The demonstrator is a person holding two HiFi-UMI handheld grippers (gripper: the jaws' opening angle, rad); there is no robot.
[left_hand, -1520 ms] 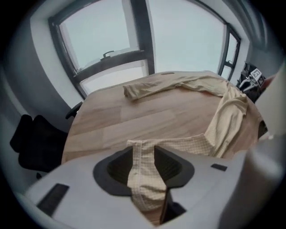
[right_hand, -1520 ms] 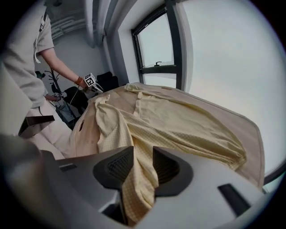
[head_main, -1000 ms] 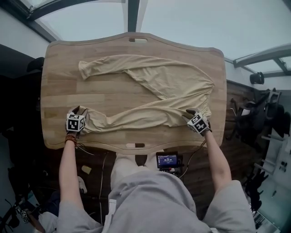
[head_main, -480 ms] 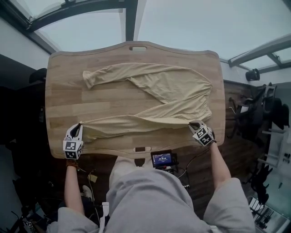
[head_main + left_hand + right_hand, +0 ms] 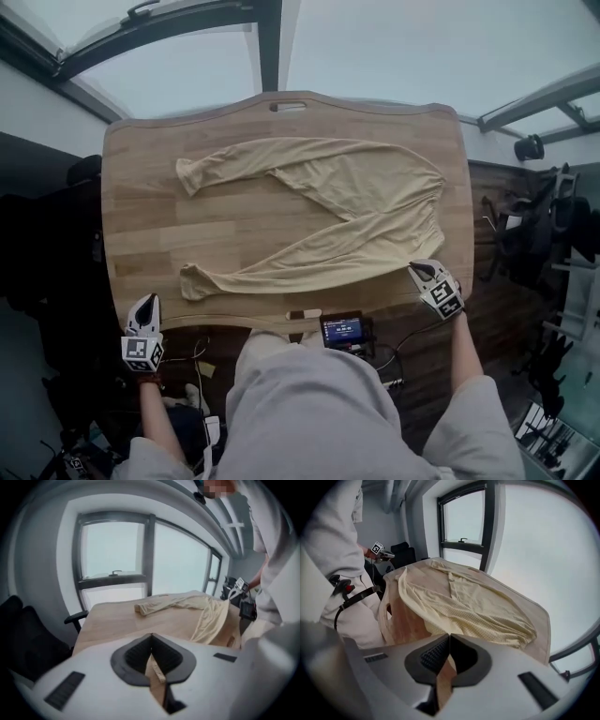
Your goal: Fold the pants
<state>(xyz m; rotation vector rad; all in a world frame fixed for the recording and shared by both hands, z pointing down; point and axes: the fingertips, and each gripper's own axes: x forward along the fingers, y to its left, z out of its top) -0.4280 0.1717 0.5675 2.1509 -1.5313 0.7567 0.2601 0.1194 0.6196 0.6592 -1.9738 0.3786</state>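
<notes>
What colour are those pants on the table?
Pale yellow pants, clearest in the head view.

The wooden table bears beige pants, both legs lying splayed leftward.

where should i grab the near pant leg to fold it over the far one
Probably the cuff at its left end, coming in low from the table's near edge. The near leg lies flat and straight, and the cuff is a bunched free end closest to the left gripper, whose jaws are shut and must open first.
</notes>
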